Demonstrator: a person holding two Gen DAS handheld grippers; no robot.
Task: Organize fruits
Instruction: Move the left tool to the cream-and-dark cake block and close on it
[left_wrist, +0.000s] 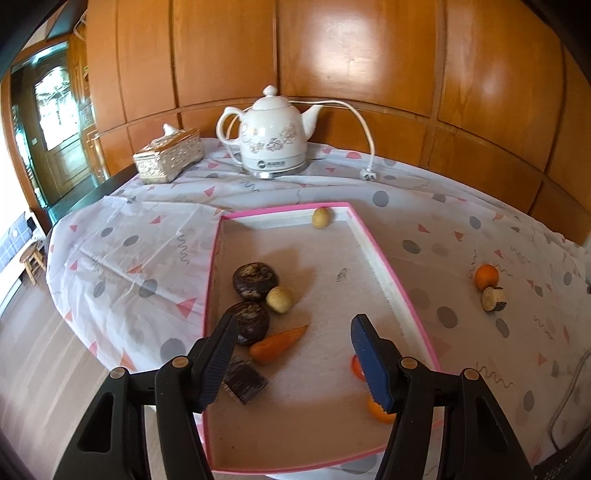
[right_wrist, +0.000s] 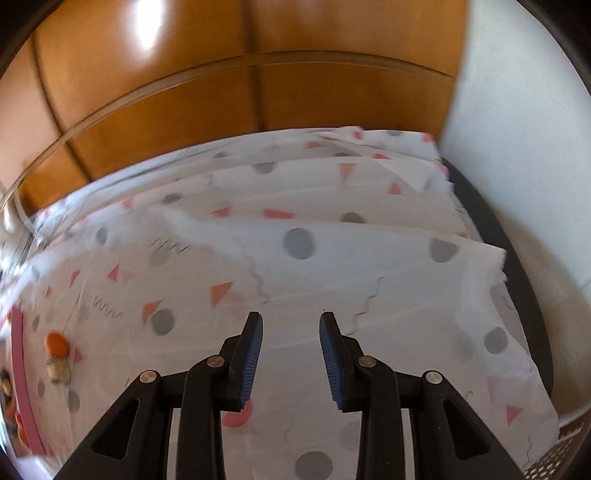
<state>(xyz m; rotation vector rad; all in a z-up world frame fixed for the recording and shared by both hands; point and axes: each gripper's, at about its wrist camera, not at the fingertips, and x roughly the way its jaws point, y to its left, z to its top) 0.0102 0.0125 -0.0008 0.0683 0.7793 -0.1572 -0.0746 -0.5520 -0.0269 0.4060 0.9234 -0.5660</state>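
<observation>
Wood-panelled walls stand behind a worktop covered with a white cloth printed with grey dots and pink triangles; at the back sit a white teapot-shaped kettle with its cord and a patterned tissue box. A shallow pink-rimmed tray lies on the cloth and holds most of the items: two dark round fruits, one behind the other, a pale round fruit touching the rear one, a carrot just beside the nearer one, a dark block, another pale ball at the far rim, and orange pieces partly hidden by a finger. Outside the tray, well to its right, an orange fruit touches a cork-like piece. The left gripper hovers above the tray, jaws parted with nothing between them. The right gripper is over bare cloth, jaws apart and empty, in a blurred view; the orange fruit lies far to its left
</observation>
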